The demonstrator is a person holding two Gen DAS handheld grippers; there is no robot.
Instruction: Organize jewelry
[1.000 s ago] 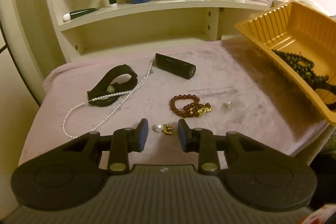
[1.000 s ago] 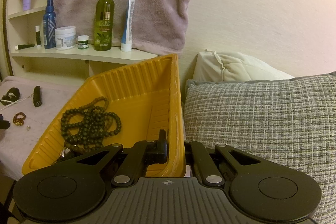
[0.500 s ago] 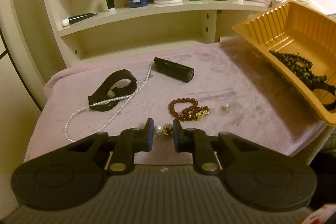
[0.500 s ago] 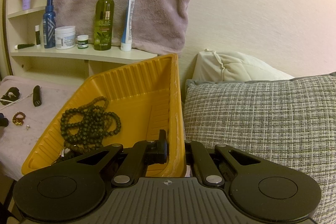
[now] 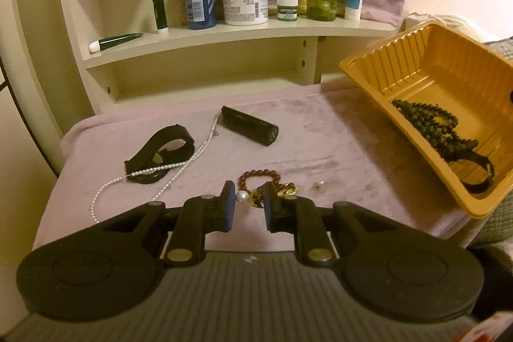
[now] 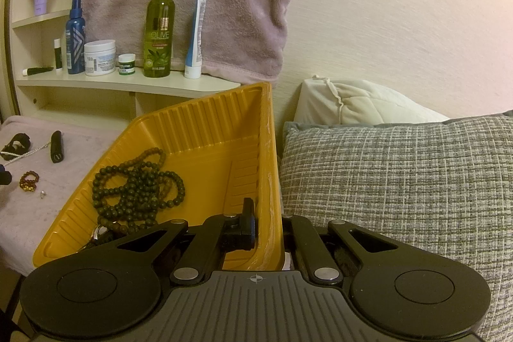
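Lying crosswise between the left gripper (image 5: pixel 248 205) pads, a pearl-and-gold earring (image 5: pixel 248 198) is pinched just above the mauve-covered desk (image 5: pixel 320 143). The right gripper (image 6: pixel 266 221) clamps the tilted yellow tray (image 6: pixel 198 130) wall, beads (image 6: pixel 138 185) inside, beside shelves (image 5: pixel 224 36).

Mauve cloth (image 5: pixel 336 149); jewelry, perhaps earring (image 5: pixel 247 197).
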